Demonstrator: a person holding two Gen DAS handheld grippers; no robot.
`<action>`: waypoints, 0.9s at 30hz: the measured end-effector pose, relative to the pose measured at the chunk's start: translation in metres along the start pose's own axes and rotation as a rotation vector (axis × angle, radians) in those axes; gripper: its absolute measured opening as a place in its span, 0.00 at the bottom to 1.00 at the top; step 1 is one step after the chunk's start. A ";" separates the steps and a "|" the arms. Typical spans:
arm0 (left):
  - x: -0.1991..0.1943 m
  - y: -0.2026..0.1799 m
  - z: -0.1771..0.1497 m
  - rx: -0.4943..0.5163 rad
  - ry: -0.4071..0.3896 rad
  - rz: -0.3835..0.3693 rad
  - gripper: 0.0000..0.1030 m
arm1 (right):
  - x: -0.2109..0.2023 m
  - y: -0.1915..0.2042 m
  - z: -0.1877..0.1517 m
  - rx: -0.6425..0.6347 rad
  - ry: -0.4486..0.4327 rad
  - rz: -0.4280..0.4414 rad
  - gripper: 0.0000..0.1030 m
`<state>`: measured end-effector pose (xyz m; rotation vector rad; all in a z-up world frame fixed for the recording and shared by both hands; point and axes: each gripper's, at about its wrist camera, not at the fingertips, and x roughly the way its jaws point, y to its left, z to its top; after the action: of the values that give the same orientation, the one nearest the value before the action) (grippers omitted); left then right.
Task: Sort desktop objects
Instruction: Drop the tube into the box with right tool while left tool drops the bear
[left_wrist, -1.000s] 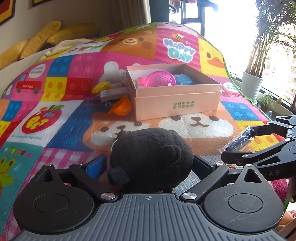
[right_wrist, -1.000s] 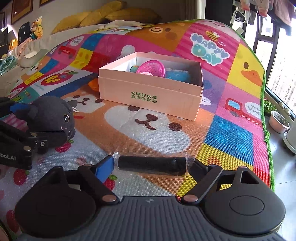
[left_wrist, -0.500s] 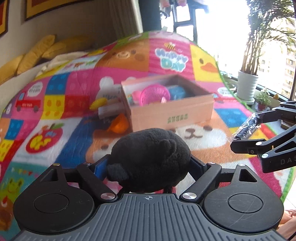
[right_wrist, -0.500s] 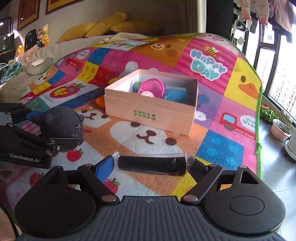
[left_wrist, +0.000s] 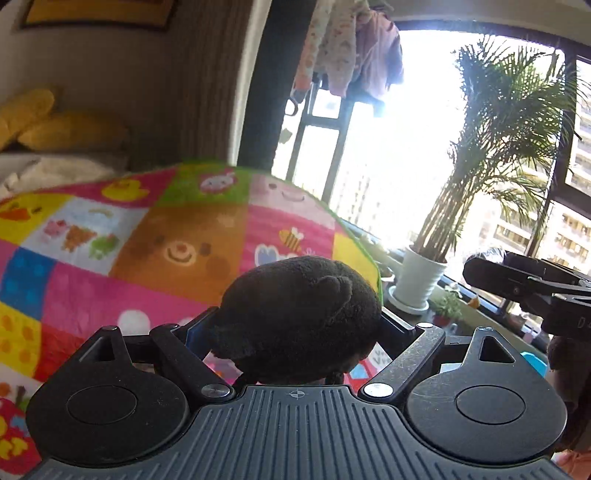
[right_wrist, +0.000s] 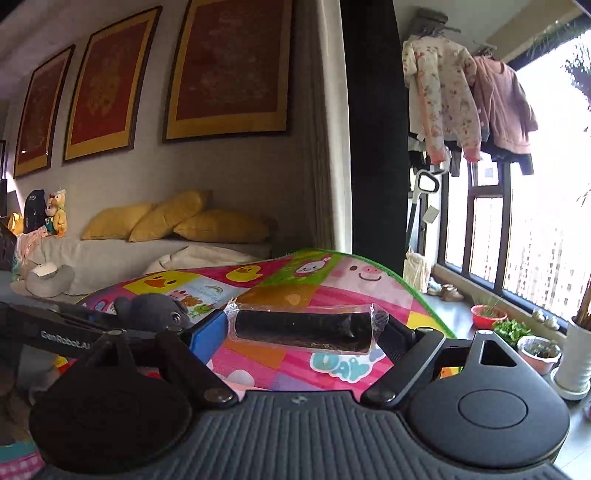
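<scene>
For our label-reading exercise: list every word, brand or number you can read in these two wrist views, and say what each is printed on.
"GenRobot.AI": white print on the side of the black left gripper, seen in the right wrist view.
"D": a cut-off white letter on the black right gripper, seen at the frame's edge in the left wrist view.
Blue bubble lettering on the colourful patchwork play mat: partly hidden, not readable.

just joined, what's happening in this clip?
A person is sorting toys off a colourful play mat with a handheld gripper in each hand. The left gripper is clamped on a black plush toy, its jaws having just eased open slightly around it. The right gripper holds a black roll in clear wrap crosswise between its fingers. Both items are off the mat, in the air. No box is in view right now.
</scene>
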<state>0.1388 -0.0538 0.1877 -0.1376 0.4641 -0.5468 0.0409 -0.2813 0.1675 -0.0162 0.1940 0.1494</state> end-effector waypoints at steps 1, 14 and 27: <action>0.016 0.011 -0.007 -0.017 0.024 -0.014 0.89 | 0.013 -0.003 -0.003 0.009 0.015 0.000 0.83; 0.023 0.059 -0.083 0.089 0.070 0.148 0.99 | 0.142 0.026 -0.090 0.007 0.364 0.125 0.84; -0.006 0.066 -0.134 0.114 0.113 0.204 1.00 | 0.204 0.079 -0.082 -0.028 0.442 0.187 0.83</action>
<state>0.1036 0.0045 0.0545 0.0506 0.5490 -0.3807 0.2116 -0.1754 0.0475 -0.0591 0.6357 0.3351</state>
